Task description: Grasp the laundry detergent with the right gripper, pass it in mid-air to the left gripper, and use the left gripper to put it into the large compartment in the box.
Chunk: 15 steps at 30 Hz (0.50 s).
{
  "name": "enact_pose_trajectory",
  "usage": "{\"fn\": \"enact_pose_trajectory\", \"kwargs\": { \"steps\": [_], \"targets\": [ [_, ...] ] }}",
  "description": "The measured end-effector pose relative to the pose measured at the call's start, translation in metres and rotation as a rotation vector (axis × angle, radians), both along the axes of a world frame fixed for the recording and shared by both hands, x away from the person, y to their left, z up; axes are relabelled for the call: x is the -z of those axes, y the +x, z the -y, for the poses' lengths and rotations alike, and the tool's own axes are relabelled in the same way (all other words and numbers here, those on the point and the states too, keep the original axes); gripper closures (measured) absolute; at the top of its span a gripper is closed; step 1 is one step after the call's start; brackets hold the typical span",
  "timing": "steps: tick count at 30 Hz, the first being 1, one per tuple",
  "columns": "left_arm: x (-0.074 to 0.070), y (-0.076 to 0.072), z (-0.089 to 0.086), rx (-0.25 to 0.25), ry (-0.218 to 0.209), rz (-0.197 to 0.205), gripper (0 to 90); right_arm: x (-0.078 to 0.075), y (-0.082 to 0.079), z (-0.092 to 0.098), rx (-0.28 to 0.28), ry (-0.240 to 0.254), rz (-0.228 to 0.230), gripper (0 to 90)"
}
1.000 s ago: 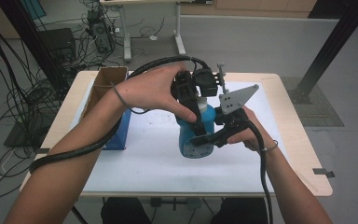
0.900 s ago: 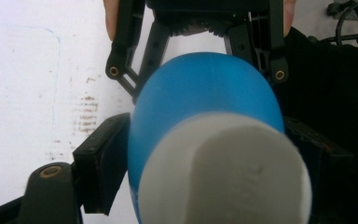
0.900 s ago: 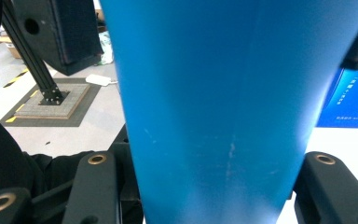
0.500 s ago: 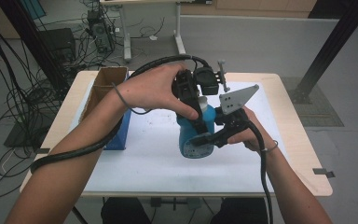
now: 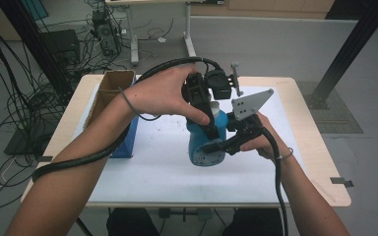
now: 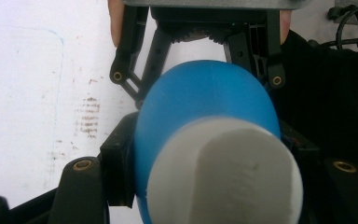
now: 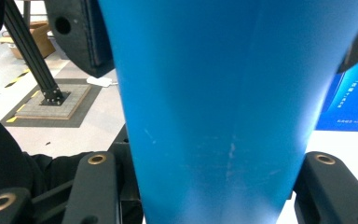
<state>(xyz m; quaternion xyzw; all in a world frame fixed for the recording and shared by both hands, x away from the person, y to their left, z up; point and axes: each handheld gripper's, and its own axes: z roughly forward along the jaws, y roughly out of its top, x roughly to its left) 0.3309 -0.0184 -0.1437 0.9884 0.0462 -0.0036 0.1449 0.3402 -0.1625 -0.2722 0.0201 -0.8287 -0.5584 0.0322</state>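
Grey floor (image 5: pixel 285 54), tangled cables (image 5: pixel 24 93), black post (image 5: pixel 354 49)

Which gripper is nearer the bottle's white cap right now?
Left. The left gripper comes down from above and clamps the blue bottle near its white cap; the right gripper grips the body lower down, from the side.

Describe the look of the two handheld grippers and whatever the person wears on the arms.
Both grippers are black linkage frames with brass-coloured pivot pins. The left gripper trails a thick black cable, spiral-wrapped, along the forearm. The right gripper carries a grey three-cornered plate dotted with small holes, and a black cable. Both forearms are bare; a thin band circles the left wrist and the right wrist.
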Motion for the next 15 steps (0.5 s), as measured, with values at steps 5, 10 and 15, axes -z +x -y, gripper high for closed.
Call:
{"fn": "enact_pose_trajectory", "kwargs": {
  "steps": [5, 10, 15],
  "targets": [
    [-0.0002, -0.0006, 0.0005, -0.006, -0.001, -0.001, 37.6, -0.0001, 0.0, 0.0, -0.001, 0.004, 0.001, 45.3],
    [0.0004, -0.0005, 0.0, 0.0, 0.0, 0.001, 37.6, 0.0005, -0.0003, -0.0001, -0.003, 0.003, 0.0, 45.3],
    [0.0007, -0.001, -0.0007, -0.005, -0.009, 0.0, 37.6, 0.0007, -0.0006, -0.0003, -0.001, 0.004, 0.0, 45.3]
  ]
}}
